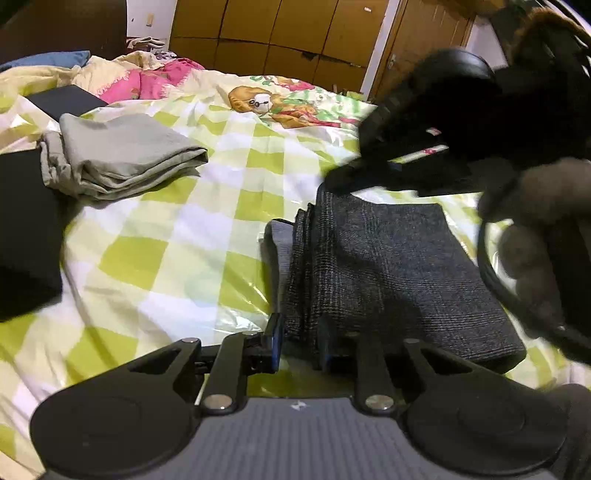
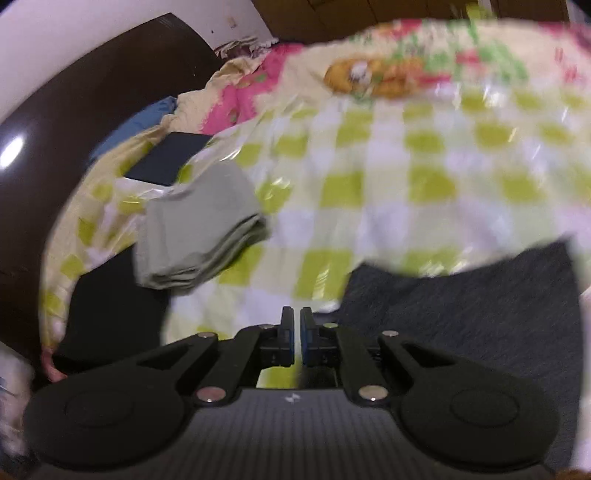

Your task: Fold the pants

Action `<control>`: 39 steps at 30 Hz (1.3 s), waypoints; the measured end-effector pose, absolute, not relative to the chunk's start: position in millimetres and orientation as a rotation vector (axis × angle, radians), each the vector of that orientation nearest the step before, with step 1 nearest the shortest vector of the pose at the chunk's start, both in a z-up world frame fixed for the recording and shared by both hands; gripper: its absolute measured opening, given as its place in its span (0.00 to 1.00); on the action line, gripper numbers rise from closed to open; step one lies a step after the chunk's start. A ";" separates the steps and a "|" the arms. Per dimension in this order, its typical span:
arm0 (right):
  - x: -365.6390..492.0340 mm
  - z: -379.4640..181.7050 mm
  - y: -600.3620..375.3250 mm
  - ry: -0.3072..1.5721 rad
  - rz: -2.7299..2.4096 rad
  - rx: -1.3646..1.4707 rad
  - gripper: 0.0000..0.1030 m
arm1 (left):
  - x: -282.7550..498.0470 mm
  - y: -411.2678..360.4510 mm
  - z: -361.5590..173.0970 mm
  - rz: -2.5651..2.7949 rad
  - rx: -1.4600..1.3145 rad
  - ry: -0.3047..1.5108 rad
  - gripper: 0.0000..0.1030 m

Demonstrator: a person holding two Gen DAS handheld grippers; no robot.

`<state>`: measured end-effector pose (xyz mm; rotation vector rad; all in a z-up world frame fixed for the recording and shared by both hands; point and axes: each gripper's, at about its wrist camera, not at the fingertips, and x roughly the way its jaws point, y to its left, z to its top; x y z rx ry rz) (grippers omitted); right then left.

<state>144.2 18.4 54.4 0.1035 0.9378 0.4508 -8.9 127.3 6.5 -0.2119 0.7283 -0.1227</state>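
Dark grey checked pants (image 1: 388, 266) lie folded in a thick stack on the green-and-white checked bedspread (image 1: 177, 236). My left gripper (image 1: 299, 343) is at the stack's near left corner, its fingers partly apart with the folded edge between them. My right gripper (image 1: 347, 177) shows in the left wrist view above the stack's far edge, held by a gloved hand. In the blurred right wrist view my right gripper (image 2: 296, 332) is shut and holds nothing, just left of the grey pants (image 2: 461, 314).
Folded light grey pants (image 1: 122, 155) lie at the left of the bed, also in the right wrist view (image 2: 199, 232). A black folded garment (image 1: 26, 229) lies beside them, and a dark flat item (image 1: 66, 99) further back. Crumpled pink bedding (image 1: 155, 81) and wooden cabinets (image 1: 280, 33) are behind.
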 end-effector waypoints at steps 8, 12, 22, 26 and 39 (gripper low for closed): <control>133.8 39.8 -33.0 0.975 0.406 0.150 0.13 | 5.2 126.7 50.5 -0.170 -0.172 0.640 0.39; 123.5 41.1 -61.6 0.966 0.402 0.157 0.35 | 53.2 107.1 45.9 -0.220 -0.101 0.686 0.47; 131.2 30.2 -135.1 0.902 0.326 0.294 0.41 | 124.3 86.4 21.0 -0.195 -0.068 0.786 0.45; 149.5 15.0 -142.8 0.929 0.348 0.346 0.41 | 132.7 73.0 15.6 -0.218 -0.025 0.827 0.32; 159.9 7.8 -106.2 0.903 0.453 0.231 0.42 | 98.5 106.9 21.7 -0.110 -0.097 0.779 0.23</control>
